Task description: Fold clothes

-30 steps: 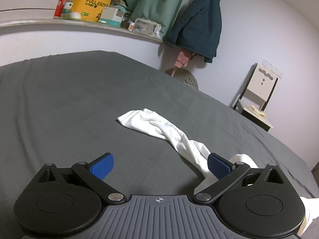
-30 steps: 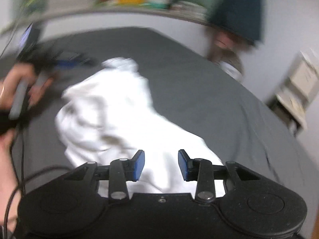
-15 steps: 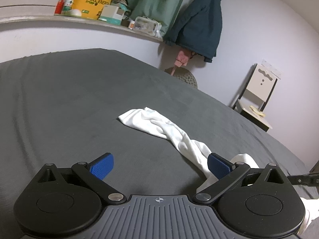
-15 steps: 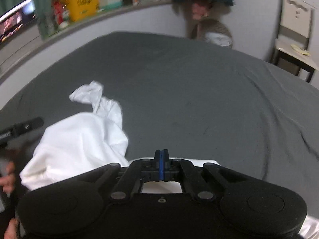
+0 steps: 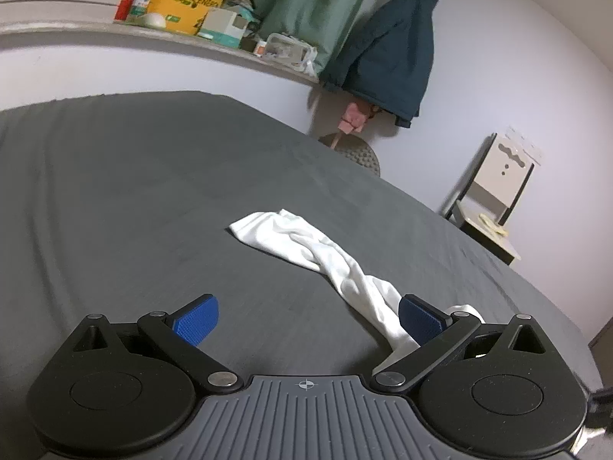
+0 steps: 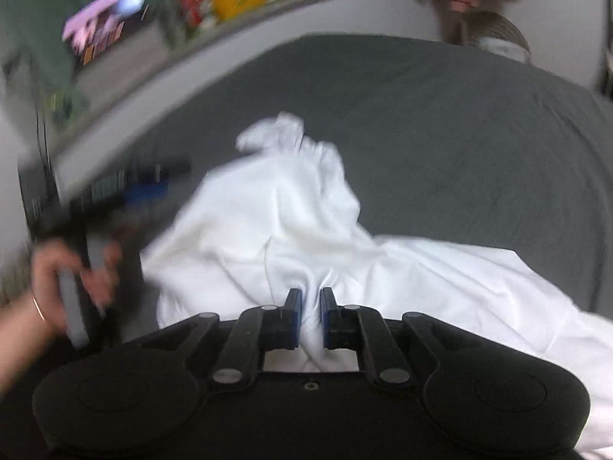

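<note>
Right wrist: right gripper [image 6: 310,316] jaws pinch white garment [image 6: 276,226]; left gripper [image 5: 306,320] jaws spread

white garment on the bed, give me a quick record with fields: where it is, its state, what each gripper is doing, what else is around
garment: white garment, crumpled, unfolded
surface: dark grey bed sheet
sleeve: twisted white strip trailing across the sheet
left gripper: open, holding nothing; strip passes by its right finger
right gripper: shut on a bunch of the white garment
background: teal jacket hanging on the wall, chair beside the bed, cluttered shelf
image quality: right wrist view is motion-blurred
</note>
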Available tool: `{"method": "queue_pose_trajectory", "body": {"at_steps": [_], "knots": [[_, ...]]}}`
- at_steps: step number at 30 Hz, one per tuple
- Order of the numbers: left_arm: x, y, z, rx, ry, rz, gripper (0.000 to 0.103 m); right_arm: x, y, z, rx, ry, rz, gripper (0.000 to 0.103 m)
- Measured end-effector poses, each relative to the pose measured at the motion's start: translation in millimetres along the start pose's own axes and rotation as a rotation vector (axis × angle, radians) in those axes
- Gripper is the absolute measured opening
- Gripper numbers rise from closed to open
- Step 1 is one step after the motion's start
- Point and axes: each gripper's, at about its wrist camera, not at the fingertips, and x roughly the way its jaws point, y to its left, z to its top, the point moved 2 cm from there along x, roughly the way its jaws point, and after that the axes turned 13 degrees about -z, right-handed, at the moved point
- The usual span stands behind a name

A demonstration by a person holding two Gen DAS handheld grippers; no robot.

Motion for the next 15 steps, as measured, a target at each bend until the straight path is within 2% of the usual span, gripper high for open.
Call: {"method": "queue_pose_trajectory", "body": {"at_steps": [3,4,5,8,11,13,15], "knots": [[1.5,0.8,-0.2,-0.005,0.003,-0.005,0.103,5.1,-36.8,25.5,0.210,0.002,0.097,0.011],[2.0,0.6,-0.3,-0.003,0.004,-0.007,0.103,13.6,-47.8,31.2,0.277,0.014,0.105,0.011],[2.4,-0.1,-0.4,0.002,0.006,-0.009,0.103,22.5,-57.9,35.8,0.337,0.028,0.103,0.011],[3.8,-1.9,-0.6,0.017,0.012,-0.015,0.103,50.4,-78.4,39.4,0.446,0.100,0.012,0.015],[3.5,-2.7,-0.8,0.022,0.013,-0.008,0.103,45.6,-76.6,40.5,0.404,0.078,-0.084,0.022],[3.0,-2.3,-0.1,0.015,0.007,-0.009,0.103,26.4,-66.6,38.8,0.340,0.009,-0.106,0.029],[2.5,-2.0,0.5,0.008,0.004,-0.010,0.103,4.2,-48.1,31.3,0.228,-0.059,-0.152,0.030]]}}
